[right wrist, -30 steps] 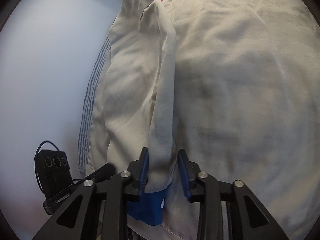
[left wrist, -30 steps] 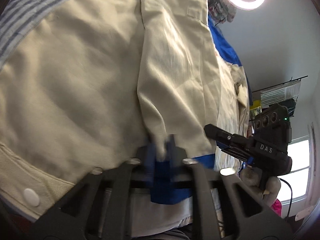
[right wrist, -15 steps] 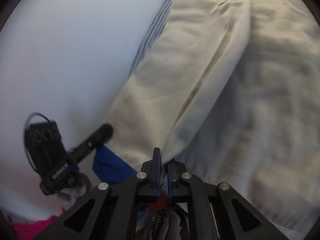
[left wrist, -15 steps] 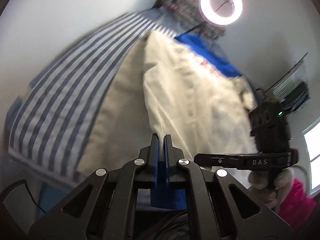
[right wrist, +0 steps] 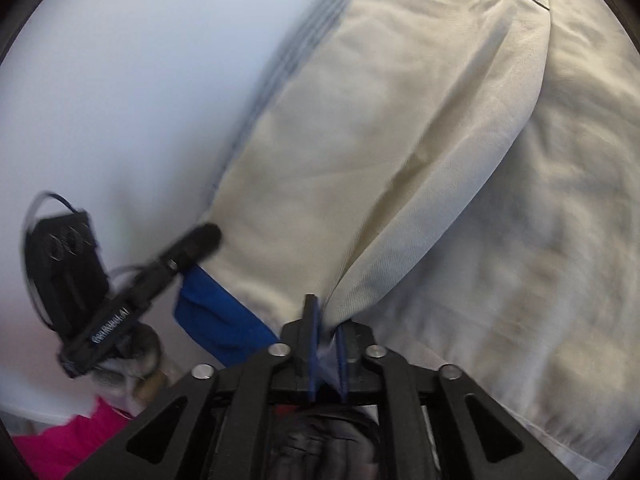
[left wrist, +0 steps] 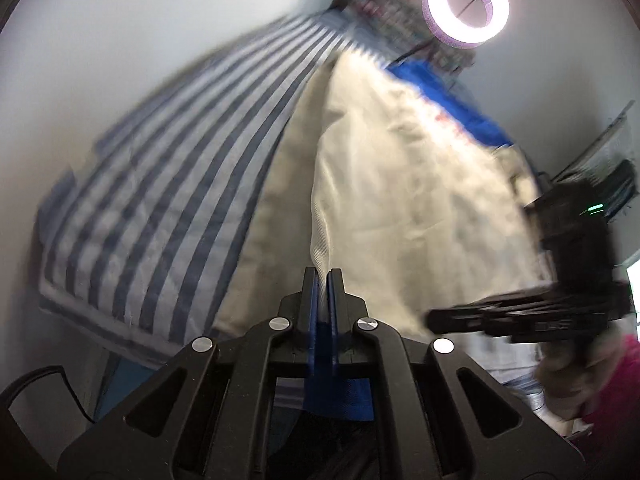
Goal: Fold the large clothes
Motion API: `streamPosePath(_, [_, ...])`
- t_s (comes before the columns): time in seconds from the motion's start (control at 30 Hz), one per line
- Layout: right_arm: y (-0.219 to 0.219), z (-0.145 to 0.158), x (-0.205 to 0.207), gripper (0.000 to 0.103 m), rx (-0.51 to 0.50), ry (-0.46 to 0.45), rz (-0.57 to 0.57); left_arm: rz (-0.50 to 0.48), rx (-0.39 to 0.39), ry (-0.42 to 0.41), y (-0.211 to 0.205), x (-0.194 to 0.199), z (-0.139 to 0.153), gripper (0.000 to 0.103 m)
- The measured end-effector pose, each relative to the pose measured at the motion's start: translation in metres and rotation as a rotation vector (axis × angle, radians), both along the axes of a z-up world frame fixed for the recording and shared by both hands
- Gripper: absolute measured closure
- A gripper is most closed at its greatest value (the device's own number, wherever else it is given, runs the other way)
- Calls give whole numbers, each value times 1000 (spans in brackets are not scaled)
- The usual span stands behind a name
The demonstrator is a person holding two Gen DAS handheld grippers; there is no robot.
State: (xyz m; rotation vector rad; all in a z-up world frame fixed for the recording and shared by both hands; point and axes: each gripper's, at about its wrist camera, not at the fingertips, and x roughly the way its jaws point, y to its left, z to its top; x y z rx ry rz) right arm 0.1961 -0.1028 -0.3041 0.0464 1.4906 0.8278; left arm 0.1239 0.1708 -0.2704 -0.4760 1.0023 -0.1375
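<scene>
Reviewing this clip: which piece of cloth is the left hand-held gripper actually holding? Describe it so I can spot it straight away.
Start at the blue-and-white striped sheet. On it lies a cream garment with blue trim. The left hand-held gripper pinches its cream fold, a raised ridge of twill, unlike the flat cloth beside it.

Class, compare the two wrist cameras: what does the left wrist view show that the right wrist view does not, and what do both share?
Only the left wrist view shows the ring light, the full blue-and-white striped sheet, and the garment's blue band with red lettering.

Only the right wrist view shows the long folded cream flap running up from its gripper, and a blue cuff at the lower left.

Both show the cream garment, with the left gripper and right gripper each shut on its edge.
</scene>
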Motion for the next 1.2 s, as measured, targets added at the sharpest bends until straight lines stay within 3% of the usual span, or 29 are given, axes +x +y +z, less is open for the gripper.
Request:
streamPosePath(0.1, [-4, 22, 0, 78, -8, -61, 38, 36, -43, 23, 9, -2, -15, 101])
streamPosePath(0.27, [-13, 73, 33, 74, 52, -201, -19, 29, -40, -22, 16, -6, -4, 101])
streamPosePath(0.4, [-1, 85, 70, 73, 25, -285, -72, 43, -33, -70, 20, -14, 14, 101])
streamPosePath(0.57, [31, 75, 126, 71, -21, -354, -104, 40, 11, -62, 19, -10, 5, 101])
streamPosePath(0.73, [61, 41, 165, 79, -82, -340, -131, 54, -2, -44, 24, -11, -7, 101])
streamPosePath(1.03, [122, -5, 174, 79, -138, -325, -49, 49, 26, -30, 27, -14, -21, 101])
streamPosePath(1.2, [117, 3, 176, 79, -120, -326, -66, 41, 4, -39, 27, -18, -22, 101])
